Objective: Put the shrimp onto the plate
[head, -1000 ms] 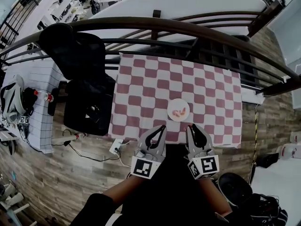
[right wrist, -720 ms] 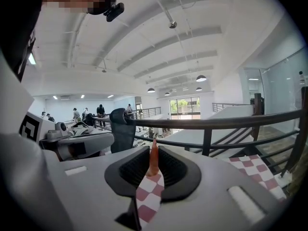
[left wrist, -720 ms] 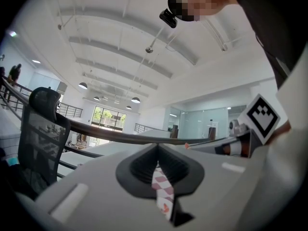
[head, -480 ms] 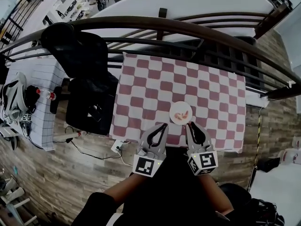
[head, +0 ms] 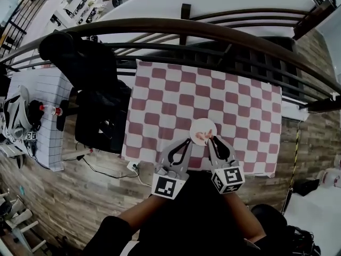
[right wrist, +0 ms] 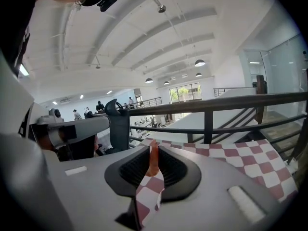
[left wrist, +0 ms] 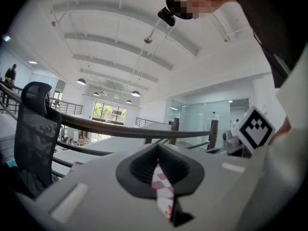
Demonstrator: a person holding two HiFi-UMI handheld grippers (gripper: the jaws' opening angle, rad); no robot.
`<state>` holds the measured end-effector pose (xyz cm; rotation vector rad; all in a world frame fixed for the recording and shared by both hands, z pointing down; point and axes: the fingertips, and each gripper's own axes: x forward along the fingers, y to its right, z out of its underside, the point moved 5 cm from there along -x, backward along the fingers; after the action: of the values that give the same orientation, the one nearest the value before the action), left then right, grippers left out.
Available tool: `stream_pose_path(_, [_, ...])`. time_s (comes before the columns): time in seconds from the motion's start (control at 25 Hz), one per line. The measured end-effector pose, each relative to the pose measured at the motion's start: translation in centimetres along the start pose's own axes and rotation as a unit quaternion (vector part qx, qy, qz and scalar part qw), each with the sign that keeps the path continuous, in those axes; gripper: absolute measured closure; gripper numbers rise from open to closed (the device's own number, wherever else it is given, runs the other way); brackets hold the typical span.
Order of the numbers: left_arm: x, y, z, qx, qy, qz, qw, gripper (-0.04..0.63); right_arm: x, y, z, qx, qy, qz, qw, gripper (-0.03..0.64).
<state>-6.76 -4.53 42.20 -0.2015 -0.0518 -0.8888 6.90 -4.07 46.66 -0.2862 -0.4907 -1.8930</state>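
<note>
Since a second ago both tools have crept forward: the right hand-held gripper [head: 212,139], which sat short of the plate [head: 205,123], now has its tips over the plate's near rim, and the left hand-held gripper [head: 186,142] has come up just beside it on the near left.

Nearest to me, I see the person's dark sleeves and the two marker cubes, side by side, close to the desk [head: 176,89] edge. From the left gripper view, the left hand-held gripper [left wrist: 157,161] has its jaws drawn together to a thin slit. Only the red-and-white checked cloth shows through it, with a small reddish speck low in the gap that I cannot identify. It carries nothing.

From the right gripper view, the right hand-held gripper [right wrist: 153,150] is clamped on the shrimp [right wrist: 153,160]. The orange-pink piece stands upright and fills the gap at the jaw tips, with checked cloth showing in the slit below it. In the head view, pink shrimp [head: 201,137] shows on the near half of the small white plate, right at those tips. I cannot tell from there how many pieces lie on it.

The plate rests on the checked cloth toward the desk's near edge, right of centre. Left of the desk stands a black office chair [head: 98,119]. Beyond the desk's far edge runs a dark curved railing [head: 181,25].
</note>
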Motion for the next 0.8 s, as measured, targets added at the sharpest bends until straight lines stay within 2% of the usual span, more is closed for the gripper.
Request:
stream_pose_path(0.24, [2.4,-0.5,0.7,-0.01,-0.015,-0.004,0.9998,0.588,2.7,1.5,1.2,0.014,-0.025,-0.01,1.0,0.563])
stream_pose_path(0.8, [6.0,-1.6,1.8,-0.019,-0.039,-0.011,0.999,0.588,7.5,4.9,4.6,-0.005,-0.092,-0.011,0.996,0.563])
